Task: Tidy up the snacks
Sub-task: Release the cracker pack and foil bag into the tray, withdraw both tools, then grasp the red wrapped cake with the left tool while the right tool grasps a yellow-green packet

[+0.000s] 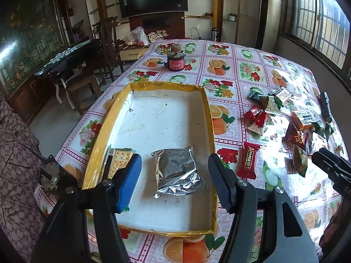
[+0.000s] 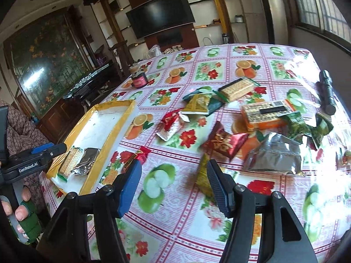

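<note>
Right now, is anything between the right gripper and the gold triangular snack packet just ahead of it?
Nothing visible. The right gripper is open, and the gold triangular packet lies on the tablecloth beside its right finger, with only bare cloth between.

Tray [image 1: 209, 118]: directly before your left gripper [image 1: 174, 179].
In tray: foil packet [image 1: 177, 172] between its fingers, cracker pack [image 1: 119, 160] left.
Loose snacks [image 2: 219, 140]: before your right gripper [image 2: 173, 184], tray far left.
</note>
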A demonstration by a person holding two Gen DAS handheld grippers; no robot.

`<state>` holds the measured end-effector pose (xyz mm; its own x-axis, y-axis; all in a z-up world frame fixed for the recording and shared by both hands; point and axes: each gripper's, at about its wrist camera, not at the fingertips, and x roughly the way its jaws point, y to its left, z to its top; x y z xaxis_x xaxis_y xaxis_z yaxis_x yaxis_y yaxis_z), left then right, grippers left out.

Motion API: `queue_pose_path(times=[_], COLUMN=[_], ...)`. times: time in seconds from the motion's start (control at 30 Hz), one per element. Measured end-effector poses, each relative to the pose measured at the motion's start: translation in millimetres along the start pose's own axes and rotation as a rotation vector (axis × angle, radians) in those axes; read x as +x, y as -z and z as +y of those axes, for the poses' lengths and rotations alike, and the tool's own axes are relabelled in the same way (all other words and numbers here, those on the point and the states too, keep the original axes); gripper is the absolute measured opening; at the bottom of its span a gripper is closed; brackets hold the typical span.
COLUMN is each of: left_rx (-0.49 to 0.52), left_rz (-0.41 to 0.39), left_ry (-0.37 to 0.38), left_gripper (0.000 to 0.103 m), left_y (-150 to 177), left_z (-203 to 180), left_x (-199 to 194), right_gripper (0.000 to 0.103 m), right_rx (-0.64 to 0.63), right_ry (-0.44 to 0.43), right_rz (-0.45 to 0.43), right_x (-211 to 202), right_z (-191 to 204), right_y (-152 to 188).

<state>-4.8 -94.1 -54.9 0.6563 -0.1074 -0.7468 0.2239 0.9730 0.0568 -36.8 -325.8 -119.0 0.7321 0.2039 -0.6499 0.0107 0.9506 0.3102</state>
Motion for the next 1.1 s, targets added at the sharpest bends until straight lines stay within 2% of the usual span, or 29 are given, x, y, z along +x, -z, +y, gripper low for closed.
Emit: queue_pose_path(times=[0.5, 1.1], left_rx=[0.059, 0.146], left_rz=[0.009, 0.055], left_ry=[0.051, 0.145], left_gripper=[0.066, 0.067], left_y=[-0.1, 7.2], left_z=[-37.7, -88.1], left_x=[-1.1, 3.4], right_gripper=[0.063, 0.063], right_rx=[0.106, 0.125], right_ry=[0.088, 0.098], right_rz=[-0.028, -0.025], right_x=[-33.7, -44.5], right_z=[-59.9, -74.5], right_y=[14.0, 24.3])
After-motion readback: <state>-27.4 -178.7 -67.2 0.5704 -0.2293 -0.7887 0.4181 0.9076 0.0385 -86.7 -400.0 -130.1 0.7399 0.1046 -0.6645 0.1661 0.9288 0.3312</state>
